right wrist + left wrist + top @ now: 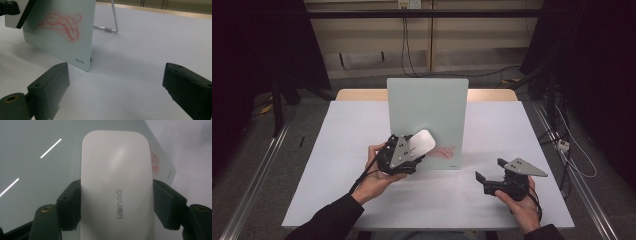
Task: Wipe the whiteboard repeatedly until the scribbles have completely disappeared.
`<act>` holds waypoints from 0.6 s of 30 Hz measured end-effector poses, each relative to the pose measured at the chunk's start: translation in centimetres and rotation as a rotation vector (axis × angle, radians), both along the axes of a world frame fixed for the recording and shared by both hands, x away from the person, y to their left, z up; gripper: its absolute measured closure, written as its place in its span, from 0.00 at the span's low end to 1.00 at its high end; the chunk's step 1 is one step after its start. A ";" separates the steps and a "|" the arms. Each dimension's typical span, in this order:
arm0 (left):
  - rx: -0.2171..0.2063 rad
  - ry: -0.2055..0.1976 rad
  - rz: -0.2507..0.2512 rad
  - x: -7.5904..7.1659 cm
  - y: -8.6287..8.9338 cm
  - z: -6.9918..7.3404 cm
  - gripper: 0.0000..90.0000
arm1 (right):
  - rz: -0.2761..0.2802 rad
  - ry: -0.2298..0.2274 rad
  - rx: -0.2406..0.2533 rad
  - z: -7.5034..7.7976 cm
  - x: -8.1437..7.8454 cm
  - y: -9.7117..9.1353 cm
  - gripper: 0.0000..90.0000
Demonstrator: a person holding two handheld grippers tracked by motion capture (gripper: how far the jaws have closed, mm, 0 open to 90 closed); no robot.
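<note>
A pale green board (pixel 427 115) stands upright on the white table (pixel 337 200), with red scribbles (pixel 443 151) low on its face. My left gripper (pixel 414 150) is shut on a white rounded eraser (pixel 421 141), held against the board's lower left, just left of the scribbles. In the left gripper view the black pads press both sides of the eraser (pixel 117 170), with the board (pixel 37 157) behind it and the scribbles (pixel 155 162) at its right edge. My right gripper (pixel 490 169) stands open and holds nothing, near the table's front right, facing the board (pixel 60 42) and its scribbles (pixel 61 25).
A wire stand (pixel 113 22) props the board from behind. A wooden strip (pixel 362 94) runs along the table's far edge. Cables hang down the back wall (pixel 407 45), and metal rails (pixel 257 165) flank the table on the floor.
</note>
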State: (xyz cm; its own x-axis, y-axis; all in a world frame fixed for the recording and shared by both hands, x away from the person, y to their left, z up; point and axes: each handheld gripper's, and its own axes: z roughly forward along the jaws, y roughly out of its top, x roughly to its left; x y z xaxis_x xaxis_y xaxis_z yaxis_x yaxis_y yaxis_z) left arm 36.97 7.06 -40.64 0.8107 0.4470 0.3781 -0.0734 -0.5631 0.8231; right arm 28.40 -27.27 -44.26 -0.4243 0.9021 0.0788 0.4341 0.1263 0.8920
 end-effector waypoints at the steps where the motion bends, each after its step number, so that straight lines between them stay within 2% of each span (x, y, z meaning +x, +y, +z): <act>1: 0.006 0.000 -0.003 -0.1 -0.2 -0.2 0.34 | 0.000 0.000 0.000 0.0 0.0 0.0 0.08; 8: 0.059 0.025 -0.051 -0.9 -1.2 -2.3 0.34 | -0.001 0.000 0.000 0.0 0.0 0.0 0.08; 14: 0.092 0.034 -0.075 -1.2 -2.0 -3.1 0.34 | -0.001 0.000 0.000 0.0 0.0 0.0 0.08; 18: 0.096 0.039 -0.086 -1.3 -2.6 -3.4 0.34 | 0.000 0.001 0.001 0.0 0.0 0.0 0.08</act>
